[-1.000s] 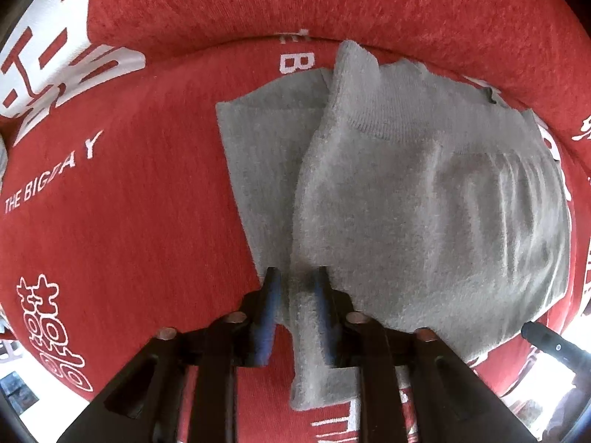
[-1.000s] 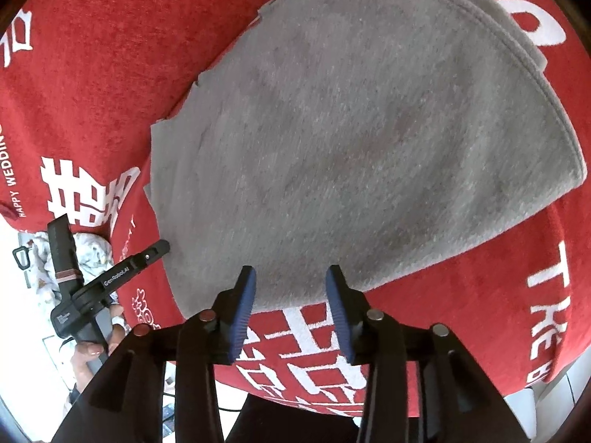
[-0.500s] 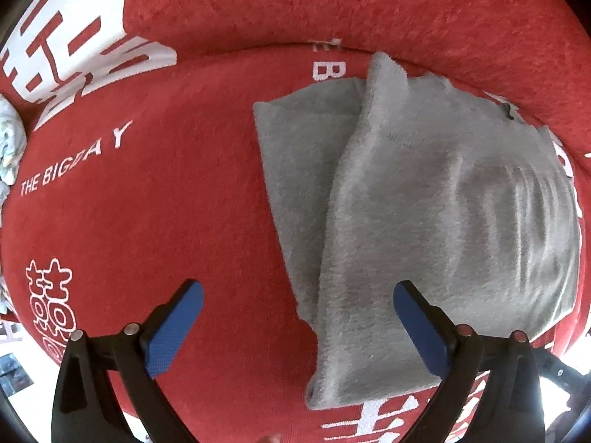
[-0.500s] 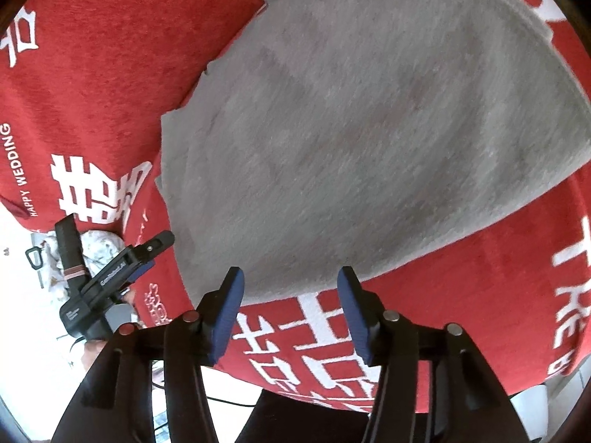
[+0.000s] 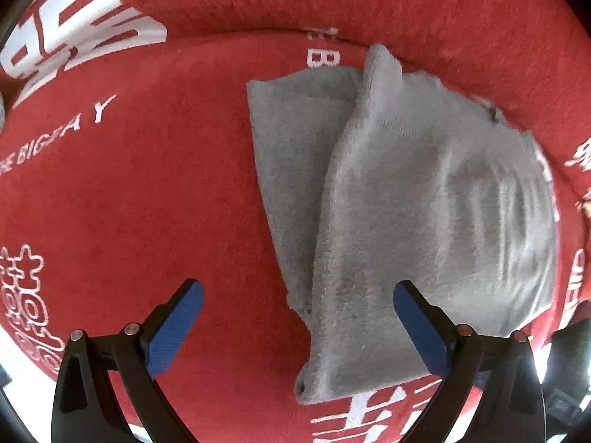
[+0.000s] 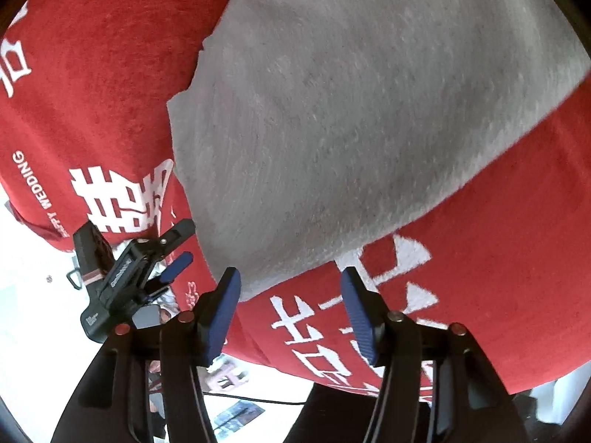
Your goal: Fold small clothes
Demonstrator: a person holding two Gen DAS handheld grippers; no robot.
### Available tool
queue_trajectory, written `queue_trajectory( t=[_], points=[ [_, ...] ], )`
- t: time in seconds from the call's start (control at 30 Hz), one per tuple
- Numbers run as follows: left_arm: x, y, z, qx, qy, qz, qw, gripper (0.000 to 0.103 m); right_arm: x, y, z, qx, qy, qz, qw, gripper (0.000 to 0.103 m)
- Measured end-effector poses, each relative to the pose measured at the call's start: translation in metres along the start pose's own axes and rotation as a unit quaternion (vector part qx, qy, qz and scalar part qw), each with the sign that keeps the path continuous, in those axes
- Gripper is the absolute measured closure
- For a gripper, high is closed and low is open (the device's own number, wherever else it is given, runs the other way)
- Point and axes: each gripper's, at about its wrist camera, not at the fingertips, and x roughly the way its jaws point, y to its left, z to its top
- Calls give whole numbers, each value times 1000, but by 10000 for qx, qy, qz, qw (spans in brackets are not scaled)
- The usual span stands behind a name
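Red cloth [image 5: 155, 192], garment [image 5: 406, 199] beyond tool [image 5: 295, 317]

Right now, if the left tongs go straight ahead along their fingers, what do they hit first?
Most likely the grey garment. The left tongs are open, its near edge sits between the fingers, and the folded body fills the path ahead. Left of centre lies bare red cloth. Depth is unclear.

Gray garment [image 6: 369, 110] cut off at top edge, right wrist view; white lettering [image 5: 321, 55] partly hidden under it.
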Motion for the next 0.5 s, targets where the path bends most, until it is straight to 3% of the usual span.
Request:
queue_trajectory(
  t=[0.23, 0.4, 0.5],
  points=[
    [7, 32, 8, -284, -35, -429, 9987, 0, 16, -10, -7, 355, -65, 514, 9980, 41],
    [10, 38, 5, -533, 76, -1038, 9931, 0, 31, -14, -10, 678, -283, 973, 9925, 41],
    [11, 37, 4, -526, 75, -1158, 9918, 0, 38, -8, -7, 740, -443, 1152, 9896, 40]
  ],
)
